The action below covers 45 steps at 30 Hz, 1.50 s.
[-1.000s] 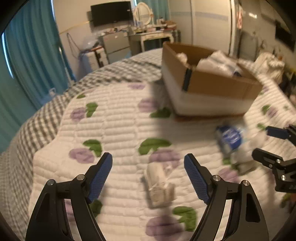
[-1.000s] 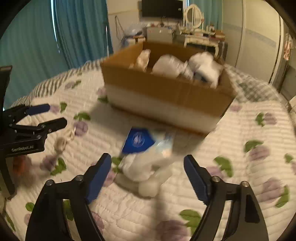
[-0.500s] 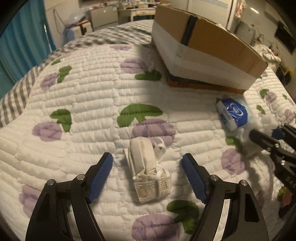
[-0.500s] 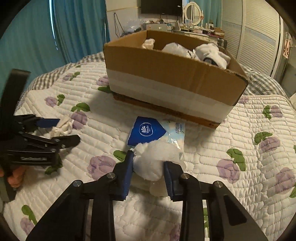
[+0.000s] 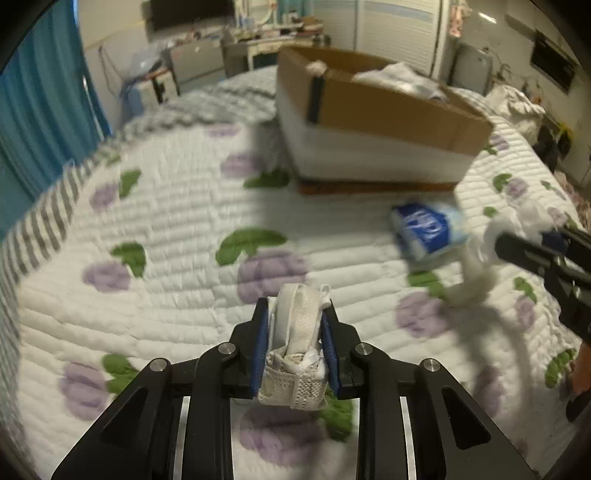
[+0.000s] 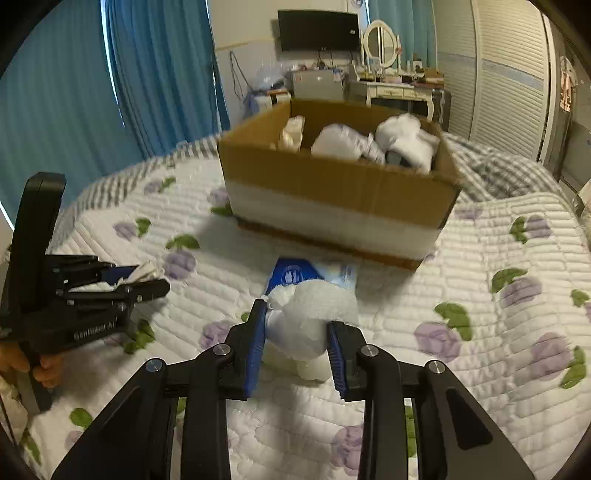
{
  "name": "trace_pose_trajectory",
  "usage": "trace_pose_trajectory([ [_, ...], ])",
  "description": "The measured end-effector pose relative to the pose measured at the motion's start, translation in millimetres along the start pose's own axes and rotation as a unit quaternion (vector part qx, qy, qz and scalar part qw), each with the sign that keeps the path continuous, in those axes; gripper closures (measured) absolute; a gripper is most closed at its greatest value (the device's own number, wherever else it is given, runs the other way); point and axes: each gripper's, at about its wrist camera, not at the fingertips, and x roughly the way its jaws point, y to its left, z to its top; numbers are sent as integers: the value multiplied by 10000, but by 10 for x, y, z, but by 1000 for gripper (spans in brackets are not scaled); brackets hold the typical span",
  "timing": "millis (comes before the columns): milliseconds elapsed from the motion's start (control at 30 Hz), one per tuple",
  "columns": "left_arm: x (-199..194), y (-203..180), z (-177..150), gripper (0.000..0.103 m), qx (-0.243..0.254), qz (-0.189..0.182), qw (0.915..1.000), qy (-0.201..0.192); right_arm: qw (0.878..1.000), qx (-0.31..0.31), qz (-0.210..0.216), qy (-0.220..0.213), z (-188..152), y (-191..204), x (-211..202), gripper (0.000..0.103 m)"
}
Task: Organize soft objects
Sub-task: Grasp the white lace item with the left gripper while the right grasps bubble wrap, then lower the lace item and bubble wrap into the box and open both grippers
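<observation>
The work surface is a bed covered by a white quilted spread (image 6: 480, 258) printed with purple flowers and green leaves; a grey checked blanket (image 6: 495, 170) shows beyond it at the upper right of the right wrist view.

A brown cardboard box (image 6: 332, 177) with a white band around its lower half sits on the quilt at frame centre. It holds several white soft items (image 6: 402, 138). Just in front of the box, a blue-and-white tissue pack (image 5: 424, 227) lies flat on the quilt.

The left gripper (image 5: 293, 332) is pinched on a cream mesh pouch (image 5: 295, 354), both blue pads touching its sides, at lower centre of the left wrist view. The right gripper (image 6: 297, 334) is clamped on a fluffy white plush piece (image 6: 314, 317), which hangs clear of the quilt just in front of the tissue pack.

Room details: teal curtains (image 6: 74, 92) fill the upper left. A wall-mounted dark screen (image 6: 319, 31) is at top centre, with a white dressing table and oval mirror (image 6: 380, 40) beside it. White louvred wardrobe doors (image 6: 506, 85) occupy the upper right.
</observation>
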Motion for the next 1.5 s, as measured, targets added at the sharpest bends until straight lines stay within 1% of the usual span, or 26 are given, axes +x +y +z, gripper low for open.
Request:
trace_pose_trajectory([
  [100, -191, -80, 158, 78, 12, -55, 9999, -140, 9998, 58, 79, -196, 135, -55, -188, 72],
  [167, -399, -180, 282, 78, 21, -101, 9995, -313, 9992, 52, 113, -378, 261, -91, -353, 72],
  [300, -809, -412, 578, 78, 179, -138, 9967, -776, 9972, -68, 118, -733, 536, -158, -667, 72],
  [400, -1001, -524, 828, 78, 218, -177, 9942, -1039, 9950, -150, 125, -976, 786, -246, -904, 72],
  [533, -1128, -595, 1152, 78, 178, -306, 9905, -1332, 9922, -261, 79, -1218, 1154, -384, -1132, 72],
  [667, -1045, -601, 1452, 78, 134, -282, 9880, -1513, 9910, -307, 38, -1305, 1456, -514, -1171, 72],
  [800, -826, -601, 1736, 78, 46, -307, 9877, -1531, 9897, -340, -92, -1387, 1747, -615, -1009, 72],
  [933, -485, -579, 1938, 78, -86, -357, 9896, -1394, 9912, -330, -75, -1283, 1969, -703, -679, 72],
  [967, -421, -590, 1946, 78, -96, -336, 9900, -1368, 9917, -312, -94, -1246, 2024, -730, -543, 72],
  [1033, -174, -542, 1997, 78, -151, -342, 9913, -1260, 9932, -224, -40, -1138, 2090, -785, -281, 72],
  [1133, 160, -454, 1987, 78, -286, -455, 9922, -1129, 9963, -73, 62, -859, 2122, -862, 162, 72],
  [1233, 402, -445, 1980, 78, -313, -397, 9932, -1048, 9979, -35, 79, -635, 2115, -936, 547, 72],
  [1367, 503, -448, 1967, 77, -197, -434, 9922, -1150, 9983, 110, 148, -550, 2130, -996, 823, 71],
  [1400, 497, -460, 1956, 75, -128, -437, 9917, -1203, 9982, 148, 149, -555, 2139, -1010, 854, 71],
  [1433, 482, -490, 1944, 73, 6, -458, 9912, -1244, 9982, 183, 146, -546, 2154, -1013, 869, 68],
  [1467, 470, -524, 1937, 65, 99, -428, 9914, -1233, 9984, 176, 177, -500, 2157, -1025, 873, 65],
  [1500, 465, -565, 1937, 47, 121, -355, 9918, -1221, 9985, 164, 138, -507, 2164, -1020, 865, 55],
])
